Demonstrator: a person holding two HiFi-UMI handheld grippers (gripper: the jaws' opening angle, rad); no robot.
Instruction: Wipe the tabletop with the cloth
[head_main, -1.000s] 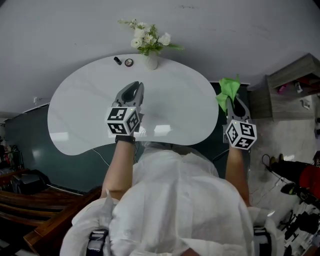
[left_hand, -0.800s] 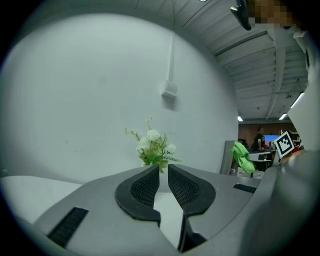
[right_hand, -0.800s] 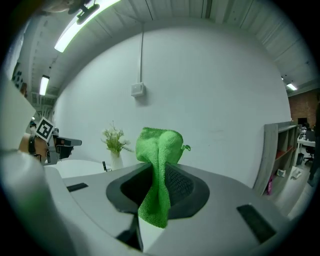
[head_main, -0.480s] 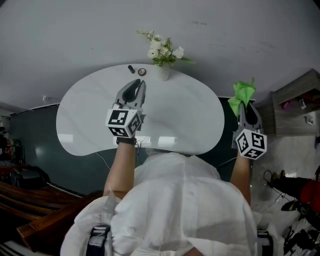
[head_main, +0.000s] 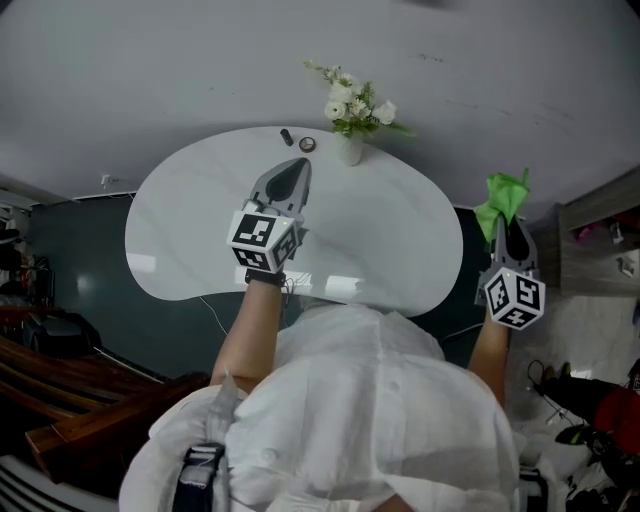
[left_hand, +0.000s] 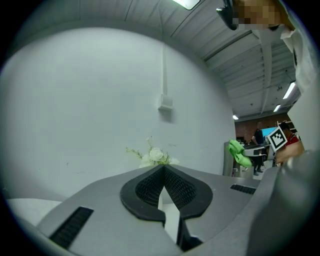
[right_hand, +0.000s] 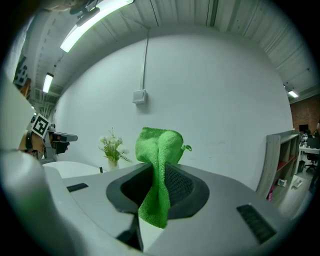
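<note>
A white kidney-shaped tabletop (head_main: 190, 230) fills the middle of the head view. My left gripper (head_main: 293, 172) hovers over its centre, jaws shut and empty (left_hand: 163, 167). Off the table's right edge, my right gripper (head_main: 508, 222) is shut on a bright green cloth (head_main: 503, 196). In the right gripper view the cloth (right_hand: 159, 170) sticks up bunched from between the jaws and hangs down behind them. From the left gripper view the cloth (left_hand: 239, 152) shows small at the right.
A white vase of white flowers (head_main: 351, 118) stands at the table's far edge, with two small dark items (head_main: 297, 140) to its left. A wooden shelf unit (head_main: 600, 230) stands at the right. Dark floor (head_main: 80, 250) lies to the left.
The view has shifted, so the table and flowers sit further right. My right gripper with the cloth has drifted right and away from the table edge. The left gripper stays over the table.
</note>
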